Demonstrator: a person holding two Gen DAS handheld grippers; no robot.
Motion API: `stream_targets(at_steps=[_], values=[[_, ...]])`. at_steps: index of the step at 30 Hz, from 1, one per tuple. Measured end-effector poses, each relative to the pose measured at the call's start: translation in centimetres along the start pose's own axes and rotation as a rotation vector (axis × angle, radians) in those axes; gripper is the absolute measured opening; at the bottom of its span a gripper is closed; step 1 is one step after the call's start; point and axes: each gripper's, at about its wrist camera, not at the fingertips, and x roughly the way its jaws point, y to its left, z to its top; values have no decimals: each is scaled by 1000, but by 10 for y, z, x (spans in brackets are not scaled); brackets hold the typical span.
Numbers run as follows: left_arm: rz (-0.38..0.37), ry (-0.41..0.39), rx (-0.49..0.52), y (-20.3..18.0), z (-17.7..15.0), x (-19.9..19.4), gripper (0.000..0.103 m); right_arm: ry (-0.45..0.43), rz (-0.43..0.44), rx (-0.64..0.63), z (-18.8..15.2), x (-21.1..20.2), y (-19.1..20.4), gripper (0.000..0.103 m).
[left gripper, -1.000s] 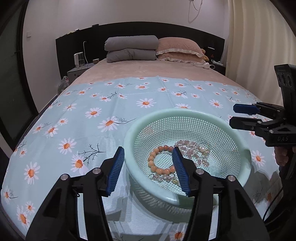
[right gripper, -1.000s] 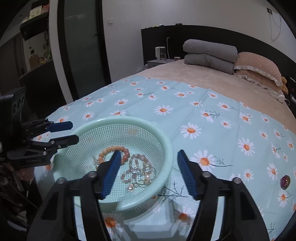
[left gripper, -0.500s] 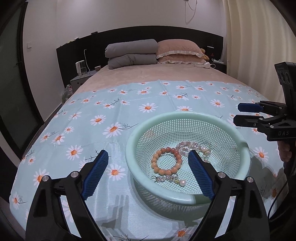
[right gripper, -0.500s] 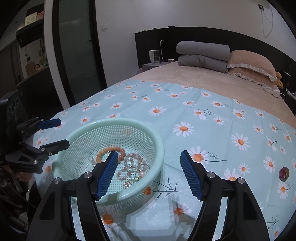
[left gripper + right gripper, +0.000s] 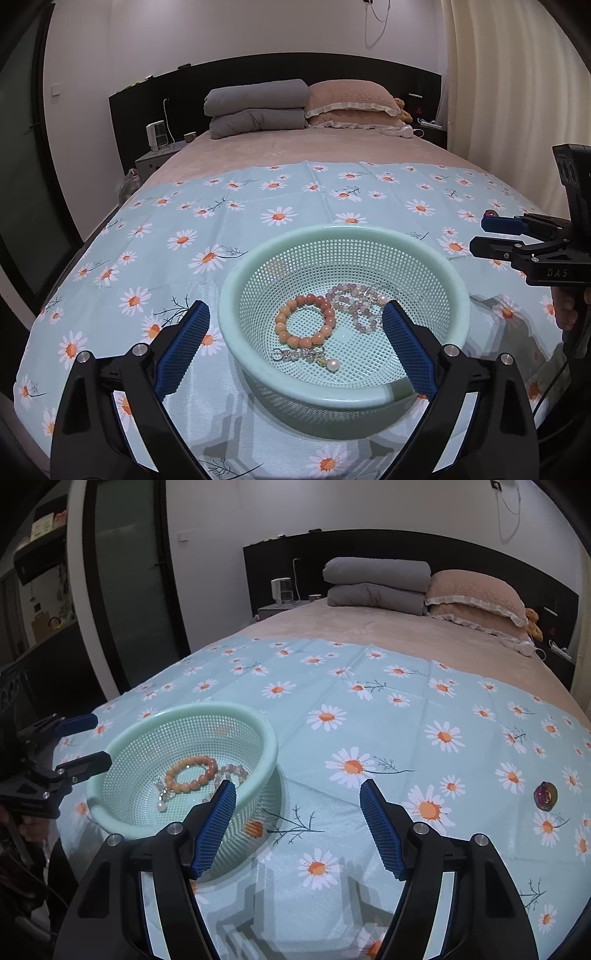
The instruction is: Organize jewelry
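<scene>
I see the jewelry lying in the mint green basket [image 5: 458,295]: an orange bead bracelet [image 5: 305,320], a pale pink bead strand [image 5: 354,304] touching it on the side toward my right gripper, and a small chain with a pearl drop [image 5: 306,356] nearest my left gripper. The basket sits on the daisy-print cloth [image 5: 184,236] spread over the bed.

My left gripper [image 5: 295,350] has its jaws opening, already spread very wide. The near rim of the basket shows between its blue pads, yet they press on nothing; one pad is outside the basket wall, the other over its inside.

My right gripper [image 5: 298,825] stands partly open and holds nothing, with only cloth between its pads. The basket [image 5: 184,716] lies just off its left finger.

Only the right wrist view shows a small dark purple faceted gem [image 5: 545,794] lying alone on the cloth, well apart from the basket and out beyond the right finger. In the left wrist view it is a tiny speck behind the right gripper [image 5: 487,236], whose body there carries the letters "DAS" [image 5: 557,273], the only writing I can read.
</scene>
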Motion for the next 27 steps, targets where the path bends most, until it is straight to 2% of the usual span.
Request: stream_targets(at_steps=[2,13,22,27], values=[[-1,-10,16,-8,2,-2,93,-3,-9,15,-2,-6,-4,72],[4,-34,36,-59,-1,-18,97,-20,-29,49,-21,-36,-11,79],[70,-44,108,-96,-20,-50,97,-44,-40,86,-44,-69,-9,88],[64,-50,103,-109,-32,-68,97,-63,-54,117,-60,-94,-3,89]])
